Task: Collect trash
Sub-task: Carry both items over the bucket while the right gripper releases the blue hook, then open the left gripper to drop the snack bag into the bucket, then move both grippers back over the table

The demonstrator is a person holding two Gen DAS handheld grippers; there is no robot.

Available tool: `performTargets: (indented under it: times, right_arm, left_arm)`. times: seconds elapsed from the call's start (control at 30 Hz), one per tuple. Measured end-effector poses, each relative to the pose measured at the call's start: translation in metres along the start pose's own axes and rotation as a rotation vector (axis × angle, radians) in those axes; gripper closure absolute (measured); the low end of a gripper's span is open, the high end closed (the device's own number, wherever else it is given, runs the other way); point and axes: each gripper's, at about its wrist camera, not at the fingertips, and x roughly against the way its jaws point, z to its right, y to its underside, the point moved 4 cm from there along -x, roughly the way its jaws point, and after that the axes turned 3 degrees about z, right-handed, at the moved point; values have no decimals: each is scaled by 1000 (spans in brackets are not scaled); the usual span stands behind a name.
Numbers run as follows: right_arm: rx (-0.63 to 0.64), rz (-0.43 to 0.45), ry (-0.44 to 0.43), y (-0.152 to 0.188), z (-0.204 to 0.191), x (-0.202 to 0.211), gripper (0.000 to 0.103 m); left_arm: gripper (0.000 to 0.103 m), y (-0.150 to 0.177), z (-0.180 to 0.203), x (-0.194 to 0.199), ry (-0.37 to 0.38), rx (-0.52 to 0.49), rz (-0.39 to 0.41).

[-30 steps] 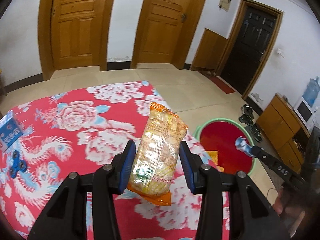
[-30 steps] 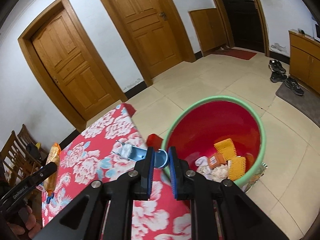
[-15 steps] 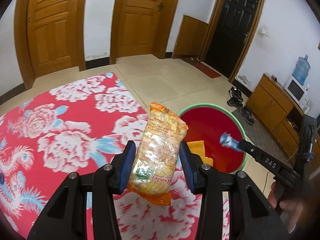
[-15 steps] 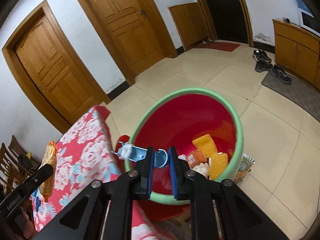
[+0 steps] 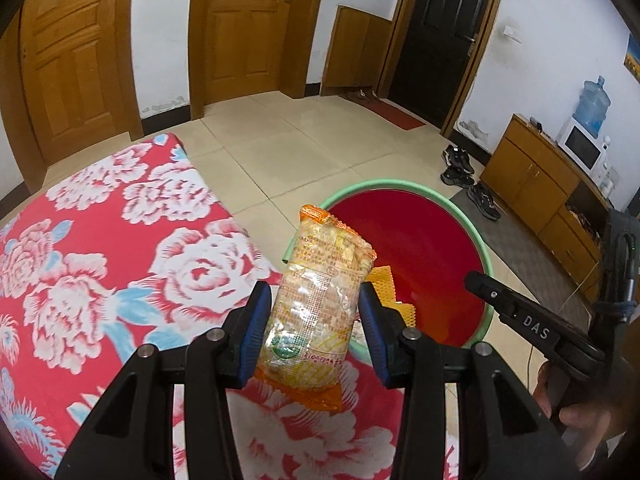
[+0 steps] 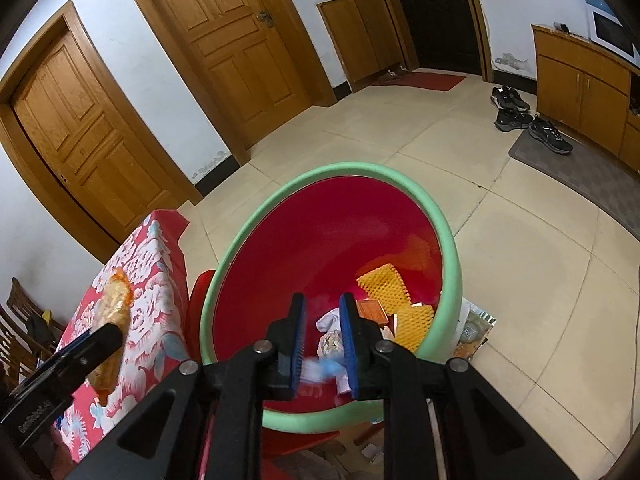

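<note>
My left gripper (image 5: 312,328) is shut on a clear and orange snack packet (image 5: 320,300), held upright above the right edge of the red floral tablecloth (image 5: 100,240). The packet also shows in the right wrist view (image 6: 112,328). The red bin with a green rim (image 5: 476,240) stands on the floor just beyond it. My right gripper (image 6: 322,344) is open right over the bin (image 6: 448,240). A blurred blue and white piece (image 6: 324,370) is falling between its fingers into the bin.
The bin holds orange bumpy pieces (image 6: 382,286), white paper and wrappers. A foil packet (image 6: 476,326) lies on the floor beside it. Shoes (image 6: 532,120), a mat and a wooden cabinet (image 6: 580,88) are at the right. Wooden doors line the far wall.
Both grippers moved toward the bin. My right gripper opened and let go of the blue and white piece, which drops into the bin. My left still holds the packet.
</note>
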Motion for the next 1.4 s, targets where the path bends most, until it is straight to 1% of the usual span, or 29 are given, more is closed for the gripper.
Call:
performTargets:
  times: [0.23,0.47,0.53,0.6,0.63,0.67,0.77,0.97,1.03,1.13,1.4]
  right_arm:
    - [-12,19,-1,-2,8,3,64]
    - [-53,40,6,-8,20,10,52]
    - [-58,44,7,-9,22,12,49]
    - [-61,49,13,-10,23,14,44]
    - [-60,51,18,-11,24,14,39]
    - [-58,54,28,-11,24,15,36]
    - [-55,52,32,-10,25,15,35]
    - [-37,44,26,-7,19,19,30]
    - [-23,43,23,-5,14,22,27]
    - [-5,44,19,-3,6,27,25]
    - [57,59,0,1,-23,44,23]
  left_arm:
    - [58,-1,10,-20,20,-17,-26]
    - [58,2,28,-38,43,-68,-74]
    - [56,2,31,-40,43,-71,-77]
    - [48,3,33,-41,29,-73,-77]
    - [48,2,34,-40,24,-75,-74]
    - [47,2,35,-40,23,-76,-72]
    - [41,3,35,-38,10,-78,-68]
    - [41,4,25,-23,-8,-41,-51]
    - [41,4,19,-16,-24,-32,-42]
    - [41,5,10,-5,-54,-19,-21]
    - [41,12,-24,31,-100,77,20]
